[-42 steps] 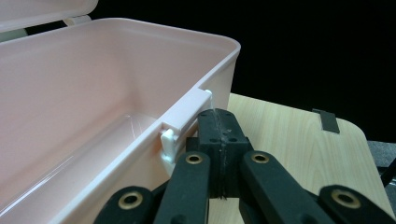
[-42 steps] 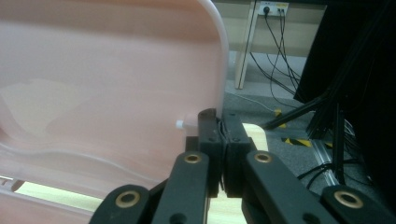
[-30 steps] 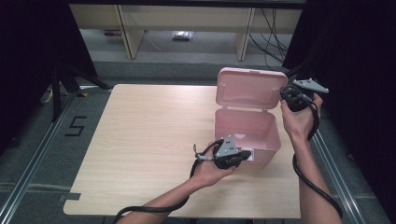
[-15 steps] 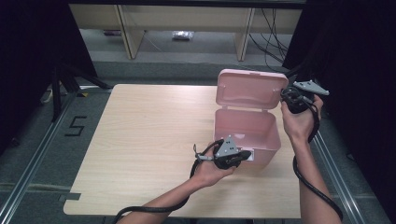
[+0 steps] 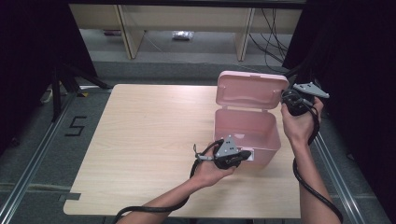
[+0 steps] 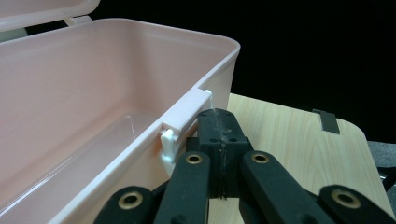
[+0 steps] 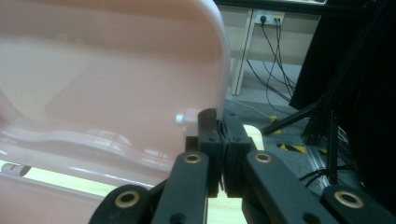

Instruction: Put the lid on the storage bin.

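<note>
A pink plastic box (image 5: 245, 123) stands open on the right half of the wooden table (image 5: 149, 126), its lid (image 5: 252, 91) upright at the back. My left gripper (image 5: 250, 155) is shut, its tips against the box's near wall. In the left gripper view the closed jaws (image 6: 218, 116) sit right beside the white latch (image 6: 187, 114) on the rim, nothing between them. My right gripper (image 5: 286, 97) is held up at the lid's right edge. In the right gripper view its shut jaws (image 7: 218, 116) touch the lid (image 7: 116, 70) next to a small white nub (image 7: 184, 116).
The inside of the box (image 6: 84, 140) holds nothing that I can see. Wooden shelving (image 5: 187, 23) and cables (image 7: 280, 60) lie on the floor beyond the table. Dark curtains stand on both sides. A black cable (image 5: 317, 196) trails from the right hand.
</note>
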Action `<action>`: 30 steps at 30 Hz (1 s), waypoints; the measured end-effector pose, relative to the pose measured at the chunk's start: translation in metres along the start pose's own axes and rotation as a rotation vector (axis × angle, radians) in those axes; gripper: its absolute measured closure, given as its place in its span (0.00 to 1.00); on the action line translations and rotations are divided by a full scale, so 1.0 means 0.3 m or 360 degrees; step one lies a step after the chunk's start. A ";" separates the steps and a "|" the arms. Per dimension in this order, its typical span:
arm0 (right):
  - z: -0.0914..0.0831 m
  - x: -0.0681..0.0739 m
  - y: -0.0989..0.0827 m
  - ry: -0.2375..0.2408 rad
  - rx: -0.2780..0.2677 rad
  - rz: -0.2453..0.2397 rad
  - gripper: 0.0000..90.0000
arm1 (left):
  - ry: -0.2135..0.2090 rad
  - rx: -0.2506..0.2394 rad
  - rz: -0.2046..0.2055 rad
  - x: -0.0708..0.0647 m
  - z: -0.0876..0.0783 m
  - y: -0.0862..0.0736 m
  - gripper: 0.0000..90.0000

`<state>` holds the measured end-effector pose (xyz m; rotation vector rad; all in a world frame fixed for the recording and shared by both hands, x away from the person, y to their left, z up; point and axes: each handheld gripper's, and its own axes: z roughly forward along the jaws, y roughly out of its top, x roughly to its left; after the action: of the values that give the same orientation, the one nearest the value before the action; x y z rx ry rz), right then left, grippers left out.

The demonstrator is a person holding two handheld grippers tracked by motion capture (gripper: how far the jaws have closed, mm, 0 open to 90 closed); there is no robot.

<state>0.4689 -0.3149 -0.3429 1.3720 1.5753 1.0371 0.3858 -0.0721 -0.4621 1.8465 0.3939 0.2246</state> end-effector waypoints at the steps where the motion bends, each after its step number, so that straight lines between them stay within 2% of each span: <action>1: -0.001 0.001 0.000 0.0004 0.0002 0.0009 1.00 | 0.0000 -0.0002 -0.0002 -0.001 0.000 0.000 1.00; 5: -0.003 -0.001 -0.004 0.0004 -0.0011 -0.0015 1.00 | 0.0000 -0.0001 -0.0002 0.000 0.000 0.000 1.00; 6: -0.006 0.003 -0.006 -0.0005 -0.0008 0.0007 1.00 | 0.0000 -0.0003 -0.0004 0.000 0.000 0.000 1.00; 7: -0.007 0.000 -0.006 -0.0004 -0.0012 -0.0024 1.00 | 0.0000 -0.0003 -0.0005 -0.001 0.001 0.000 1.00; 12: -0.012 0.003 -0.013 -0.0007 -0.0035 -0.0022 1.00 | -0.0001 -0.0002 -0.0003 -0.001 0.001 0.000 1.00; 14: -0.018 0.009 -0.015 -0.0014 -0.0013 0.0001 0.99 | -0.0001 -0.0002 -0.0003 0.000 0.001 0.000 1.00; 17: -0.019 0.003 -0.017 -0.0005 -0.0026 -0.0030 0.99 | -0.0002 -0.0003 -0.0002 0.000 0.001 0.000 1.00; 24: -0.024 0.004 -0.025 -0.0009 -0.0042 -0.0043 0.99 | 0.0001 -0.0005 -0.0004 -0.001 0.001 0.000 1.00; 26: -0.029 0.011 -0.027 -0.0015 -0.0035 -0.0001 0.99 | -0.0004 -0.0010 -0.0005 -0.001 0.002 0.000 1.00; 28: -0.030 0.007 -0.028 -0.0006 -0.0036 -0.0034 0.99 | 0.0000 -0.0003 -0.0004 -0.001 0.001 0.001 1.00; 30: -0.031 0.008 -0.030 -0.0006 -0.0052 -0.0030 0.99 | -0.0001 0.0000 -0.0004 -0.001 0.001 0.002 1.00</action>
<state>0.4569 -0.3140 -0.3481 1.3337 1.5595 1.0439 0.3858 -0.0727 -0.4618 1.8458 0.3960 0.2224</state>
